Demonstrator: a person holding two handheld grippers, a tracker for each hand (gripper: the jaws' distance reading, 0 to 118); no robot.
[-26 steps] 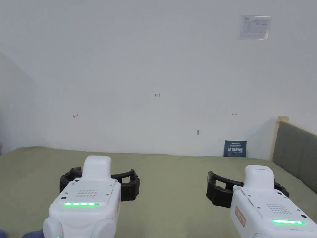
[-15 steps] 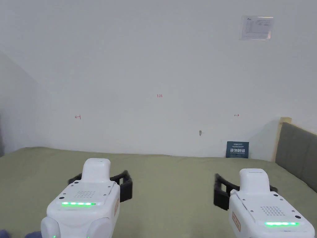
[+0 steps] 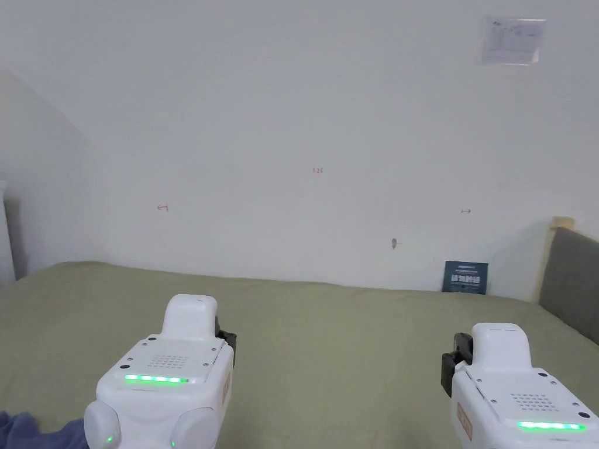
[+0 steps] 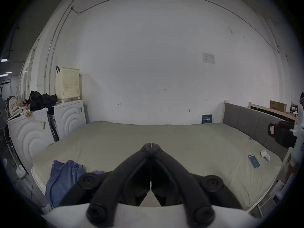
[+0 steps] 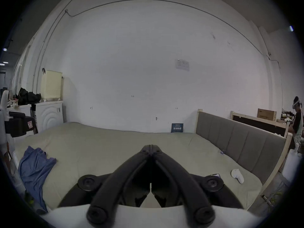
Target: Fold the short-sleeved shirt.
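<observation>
A crumpled blue short-sleeved shirt (image 4: 64, 180) lies at the near left corner of the olive-green bed (image 4: 164, 137) and hangs partly over its edge. It also lies at the left in the right gripper view (image 5: 34, 167), and a bit of it peeks in at the head view's bottom left (image 3: 23, 429). My left gripper (image 4: 150, 145) is shut with nothing between its jaws, held above the bed to the right of the shirt. My right gripper (image 5: 150, 146) is shut on nothing too, farther right. Their white bodies (image 3: 169, 374) (image 3: 515, 397) hover side by side.
A phone (image 4: 254, 161) and a small white object (image 4: 265, 155) rest near the bed's right edge. A grey headboard (image 5: 238, 142) runs along the right. Two white washing machines (image 4: 32, 132) with a cream basket (image 4: 67, 83) stand left. A person (image 5: 297, 121) stands far right.
Both grippers' jaws have gone from wide open to shut. The head camera has shifted, so more of the blue shirt shows at the bottom left.
</observation>
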